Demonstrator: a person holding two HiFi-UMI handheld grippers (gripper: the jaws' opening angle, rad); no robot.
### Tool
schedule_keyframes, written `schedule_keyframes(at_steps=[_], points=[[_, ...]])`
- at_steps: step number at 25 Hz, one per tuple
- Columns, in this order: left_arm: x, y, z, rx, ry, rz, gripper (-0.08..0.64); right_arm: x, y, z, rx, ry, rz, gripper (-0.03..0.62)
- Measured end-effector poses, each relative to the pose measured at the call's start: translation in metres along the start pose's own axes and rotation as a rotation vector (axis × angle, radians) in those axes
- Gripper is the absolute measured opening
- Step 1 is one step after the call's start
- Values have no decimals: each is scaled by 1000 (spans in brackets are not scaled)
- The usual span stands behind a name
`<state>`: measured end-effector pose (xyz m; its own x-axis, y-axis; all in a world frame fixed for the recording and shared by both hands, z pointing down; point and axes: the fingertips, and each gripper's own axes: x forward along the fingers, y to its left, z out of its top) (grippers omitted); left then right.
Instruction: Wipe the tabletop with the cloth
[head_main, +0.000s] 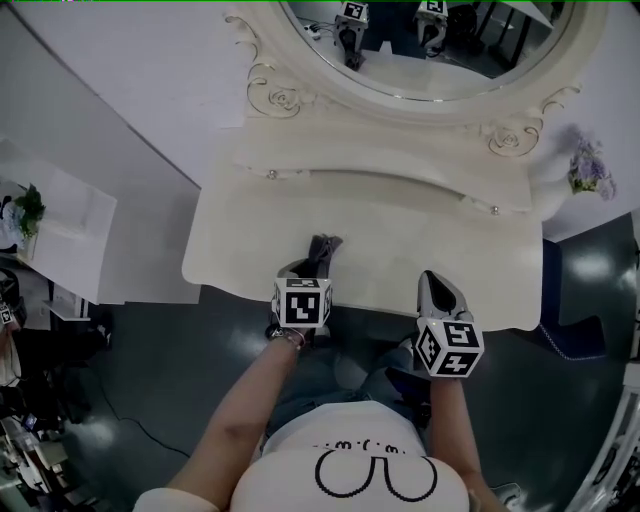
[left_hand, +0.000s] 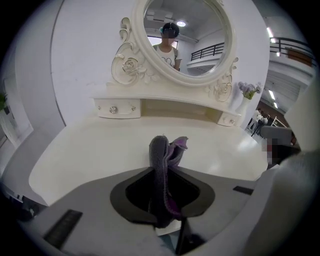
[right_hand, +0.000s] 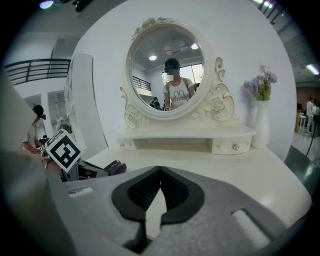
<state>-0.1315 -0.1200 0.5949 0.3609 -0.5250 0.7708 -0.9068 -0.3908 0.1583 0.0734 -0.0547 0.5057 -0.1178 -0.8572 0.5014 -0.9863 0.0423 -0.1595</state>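
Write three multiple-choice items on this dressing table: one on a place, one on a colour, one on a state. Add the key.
1. Seen from the person, beside the mirror the vase of flowers stands:
A. to its left
B. to its right
C. directly in front of it

2. The cloth in the left gripper is:
A. grey and purple
B. yellow
C. red

3. The right gripper is:
A. shut on the cloth
B. shut and empty
C. wide open

Key:
1 B, since every view shows the vase at the mirror's right.
2 A, since the left gripper view shows grey folds with purple inside.
3 B, since its jaw tips meet with nothing between them.
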Motion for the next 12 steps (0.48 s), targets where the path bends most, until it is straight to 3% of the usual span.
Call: schedule_keyframes(at_steps=[7,12], points=[[-14,62,-2,-24,-12,62,80,20,37,3,-27,10,42,-3],[-19,105,-2,7,-32,128,80,32,61,3,-57,19,64,-3]])
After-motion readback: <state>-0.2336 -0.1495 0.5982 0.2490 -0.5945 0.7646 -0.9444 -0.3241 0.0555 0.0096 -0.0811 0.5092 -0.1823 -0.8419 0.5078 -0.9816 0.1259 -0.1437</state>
